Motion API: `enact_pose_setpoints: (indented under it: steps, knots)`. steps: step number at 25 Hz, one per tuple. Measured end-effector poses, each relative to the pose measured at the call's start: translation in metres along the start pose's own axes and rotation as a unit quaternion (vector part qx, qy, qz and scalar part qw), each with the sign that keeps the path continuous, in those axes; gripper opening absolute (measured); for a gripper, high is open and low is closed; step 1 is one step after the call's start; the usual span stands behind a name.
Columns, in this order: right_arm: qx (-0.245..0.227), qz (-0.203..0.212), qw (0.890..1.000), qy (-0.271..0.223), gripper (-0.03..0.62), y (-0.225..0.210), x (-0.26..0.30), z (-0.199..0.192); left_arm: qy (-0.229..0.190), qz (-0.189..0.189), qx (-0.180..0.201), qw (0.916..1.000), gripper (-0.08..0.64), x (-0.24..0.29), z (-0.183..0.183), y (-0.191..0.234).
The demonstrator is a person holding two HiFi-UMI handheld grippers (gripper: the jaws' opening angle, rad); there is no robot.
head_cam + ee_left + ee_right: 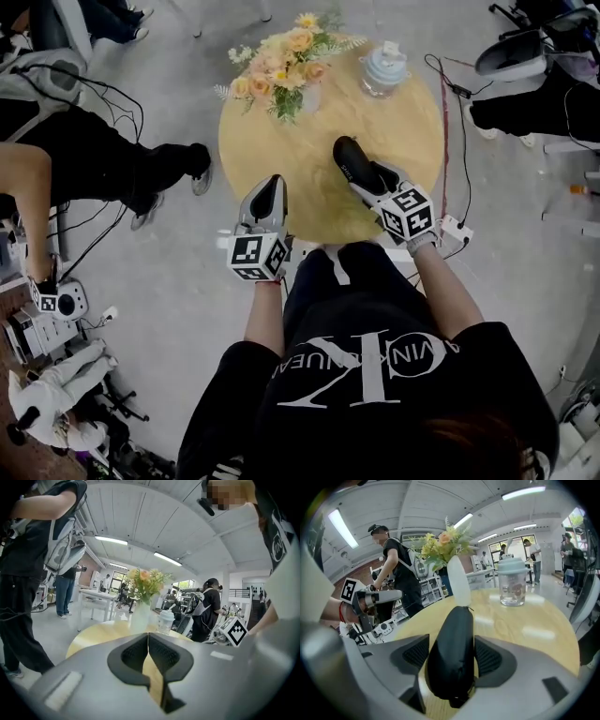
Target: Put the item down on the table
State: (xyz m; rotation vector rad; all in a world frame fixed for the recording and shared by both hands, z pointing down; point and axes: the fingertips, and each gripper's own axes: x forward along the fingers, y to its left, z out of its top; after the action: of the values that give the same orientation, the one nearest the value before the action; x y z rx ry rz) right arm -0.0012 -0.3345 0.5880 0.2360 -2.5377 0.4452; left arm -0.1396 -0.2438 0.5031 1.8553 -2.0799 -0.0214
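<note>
A black soft pouch [352, 161] sticks out over the round wooden table [403, 127], with my right gripper [366, 178] shut on it. In the right gripper view the pouch [453, 639] fills the gap between the two pads and hangs just above the tabletop [525, 620]. My left gripper [270, 190] sits at the table's near edge, shut with nothing in it; in the left gripper view its jaws [148, 641] meet in a thin line.
A vase of flowers [286, 58] and a clear jar with a pale blue lid [384, 67] stand at the table's far side. A seated person's legs [141, 171] are left of the table. A power strip [455, 232] and cables lie on the floor to the right.
</note>
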Motion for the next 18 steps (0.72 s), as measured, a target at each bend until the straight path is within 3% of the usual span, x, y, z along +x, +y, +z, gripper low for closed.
enact_pose_setpoints:
  steps: [15, 18]
  knots:
    - [0.003, -0.033, 0.998, -0.048, 0.276, -0.019, -0.019, 0.033, -0.013, 0.000, -0.006, 0.9999, 0.014, 0.002, 0.012, 0.010]
    - [-0.006, -0.045, 0.997, -0.068, 0.197, -0.022, -0.027, 0.044, -0.020, 0.000, -0.003, 0.9998, 0.014, 0.002, 0.017, 0.011]
